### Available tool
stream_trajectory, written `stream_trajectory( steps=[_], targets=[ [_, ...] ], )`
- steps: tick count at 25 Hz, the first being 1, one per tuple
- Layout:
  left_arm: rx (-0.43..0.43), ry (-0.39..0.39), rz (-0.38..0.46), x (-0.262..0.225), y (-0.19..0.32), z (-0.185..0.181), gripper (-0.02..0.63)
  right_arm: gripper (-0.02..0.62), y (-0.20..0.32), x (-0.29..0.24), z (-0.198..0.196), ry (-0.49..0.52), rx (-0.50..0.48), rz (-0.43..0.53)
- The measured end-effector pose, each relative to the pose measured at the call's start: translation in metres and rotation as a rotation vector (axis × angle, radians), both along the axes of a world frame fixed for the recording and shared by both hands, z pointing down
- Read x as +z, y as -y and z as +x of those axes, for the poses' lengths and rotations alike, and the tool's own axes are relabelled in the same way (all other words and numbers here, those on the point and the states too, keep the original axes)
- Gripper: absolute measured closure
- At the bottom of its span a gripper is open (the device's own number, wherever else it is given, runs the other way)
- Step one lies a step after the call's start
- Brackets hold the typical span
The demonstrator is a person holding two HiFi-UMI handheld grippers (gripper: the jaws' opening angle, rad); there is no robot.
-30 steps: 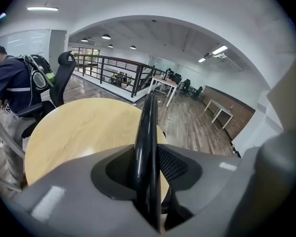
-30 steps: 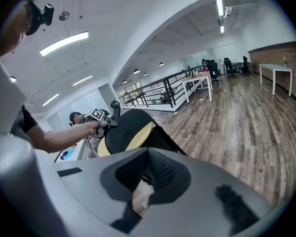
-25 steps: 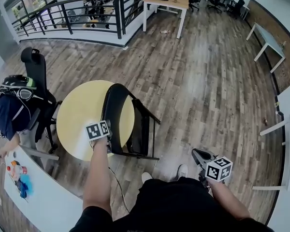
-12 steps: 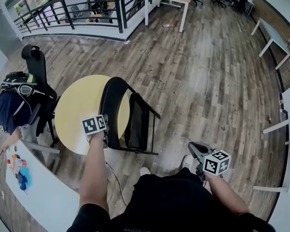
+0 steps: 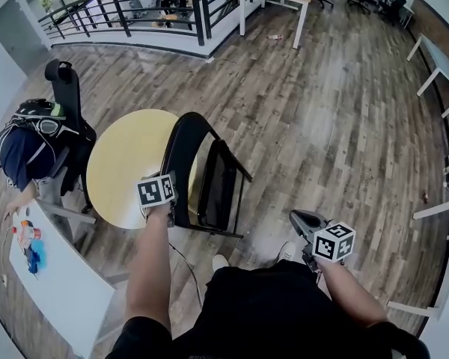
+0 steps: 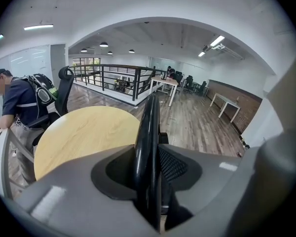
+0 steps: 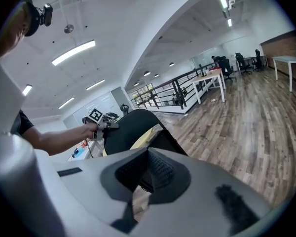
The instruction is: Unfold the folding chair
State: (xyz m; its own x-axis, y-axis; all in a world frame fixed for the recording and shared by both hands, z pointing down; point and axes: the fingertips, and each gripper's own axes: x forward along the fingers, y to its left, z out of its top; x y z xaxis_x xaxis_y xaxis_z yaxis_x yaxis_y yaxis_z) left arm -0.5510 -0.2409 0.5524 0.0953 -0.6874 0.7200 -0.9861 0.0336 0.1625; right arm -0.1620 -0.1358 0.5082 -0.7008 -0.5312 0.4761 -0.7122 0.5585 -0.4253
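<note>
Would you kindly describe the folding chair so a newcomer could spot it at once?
Find the round yellow table. The black folding chair stands at its right edge. Unlike the office chair at left, it is nearly flat, gripped by the left gripper.

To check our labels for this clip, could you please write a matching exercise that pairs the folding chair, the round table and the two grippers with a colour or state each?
Things:
1. folding chair
2. round table
3. left gripper
4. right gripper

Colours or states:
A. shut, with nothing between its jaws
B. pale yellow top
C. black, seat not yet folded down
D. clamped on the folding chair

Pairs: 1-C, 2-B, 3-D, 4-A
</note>
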Motion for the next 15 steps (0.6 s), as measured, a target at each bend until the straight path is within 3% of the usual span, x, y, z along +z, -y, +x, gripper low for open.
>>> stream_trajectory(
  steps=[10, 15],
  targets=[
    [0.004, 0.036, 0.001, -0.011, -0.003, 0.037, 0.457, 0.591, 0.012, 0.016, 0.007, 0.002, -0.082, -0.015],
    [-0.003, 0.027, 0.064, -0.018, -0.005, 0.054, 0.459, 0.591, 0.016, 0.011, -0.007, 0.023, -0.115, -0.002]
  ],
)
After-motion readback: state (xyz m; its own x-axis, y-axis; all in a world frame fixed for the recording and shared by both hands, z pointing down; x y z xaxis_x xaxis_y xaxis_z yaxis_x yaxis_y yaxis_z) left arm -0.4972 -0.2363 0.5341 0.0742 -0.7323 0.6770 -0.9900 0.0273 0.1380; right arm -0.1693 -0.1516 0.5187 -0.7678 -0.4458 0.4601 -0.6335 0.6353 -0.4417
